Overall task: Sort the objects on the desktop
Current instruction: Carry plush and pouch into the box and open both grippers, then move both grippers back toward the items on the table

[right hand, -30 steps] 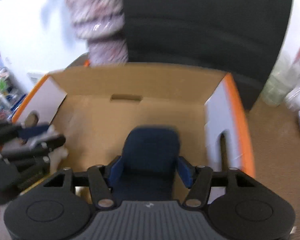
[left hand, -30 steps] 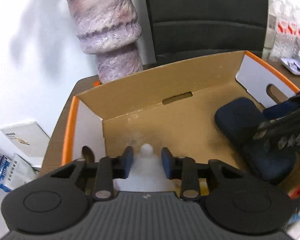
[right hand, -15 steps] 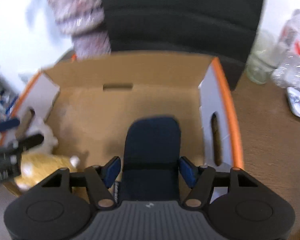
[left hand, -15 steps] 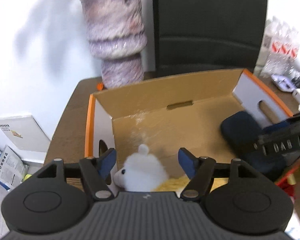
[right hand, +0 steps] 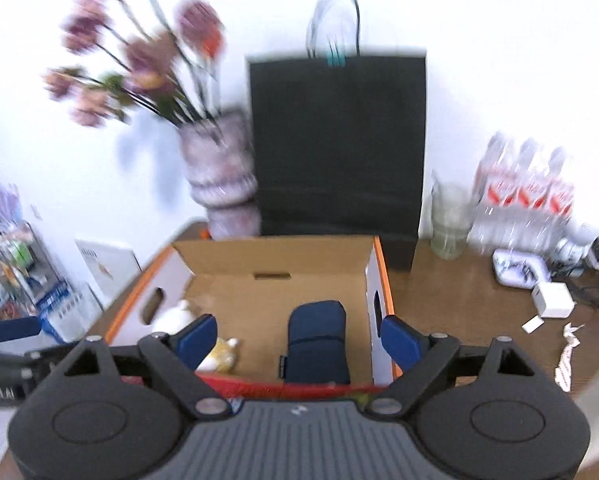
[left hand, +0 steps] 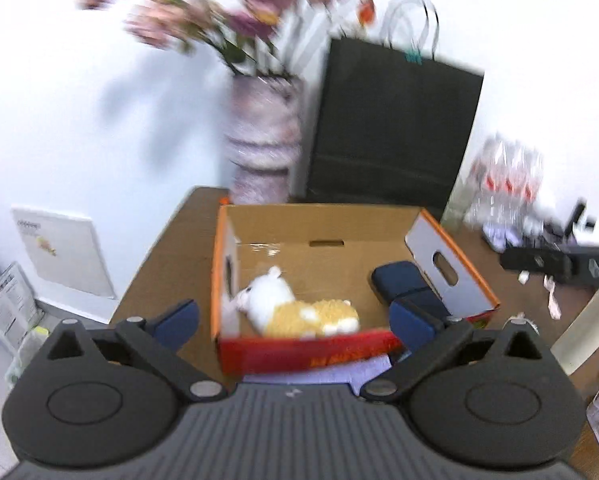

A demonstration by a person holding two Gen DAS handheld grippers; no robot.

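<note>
Lying in the box (left hand: 431,216), plush toy (left hand: 299,310) sits beyond the open left tongs (left hand: 295,324).

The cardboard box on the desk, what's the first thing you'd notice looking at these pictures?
Probably the fluffy white and yellow toy animal lying at the left side inside the cardboard box, with a dark blue pouch at the box's right side. Behind the box stand a purple vase of pink flowers and a big black paper bag.
</note>
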